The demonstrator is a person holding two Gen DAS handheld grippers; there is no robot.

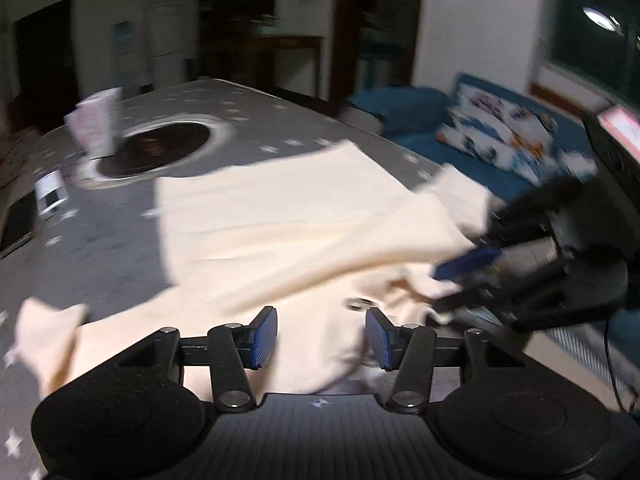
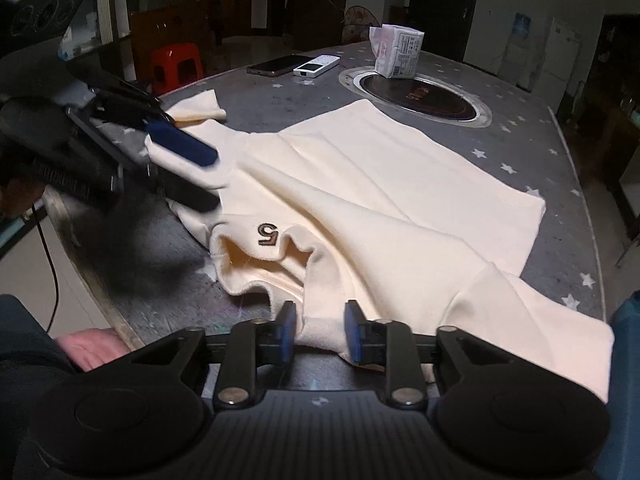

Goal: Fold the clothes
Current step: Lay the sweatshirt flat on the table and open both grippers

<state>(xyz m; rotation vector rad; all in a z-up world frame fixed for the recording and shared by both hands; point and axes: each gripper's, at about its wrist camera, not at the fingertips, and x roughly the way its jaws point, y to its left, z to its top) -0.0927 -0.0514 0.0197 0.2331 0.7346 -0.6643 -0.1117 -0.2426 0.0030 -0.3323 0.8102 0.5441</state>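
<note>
A dark stitched numeral "5" (image 2: 267,235) stands on the cream garment (image 2: 400,200), near its neck opening; from the right wrist view it appears upside down. The tissue pack (image 2: 396,51) on the desk (image 2: 520,136) carries printed lines and a small label, but they are too small to read. The dark round plate (image 2: 418,96) set in the desk bears a faint mark that cannot be made out.

You are in a dim room with white walls (image 1: 476,20) and dark doorways. A grey star-printed tabletop (image 2: 520,136) fills the middle. A blue sofa (image 1: 404,108) with a patterned cushion (image 1: 496,132) sits under a dark window (image 1: 588,28); a red stool (image 2: 176,66) stands beyond.
</note>
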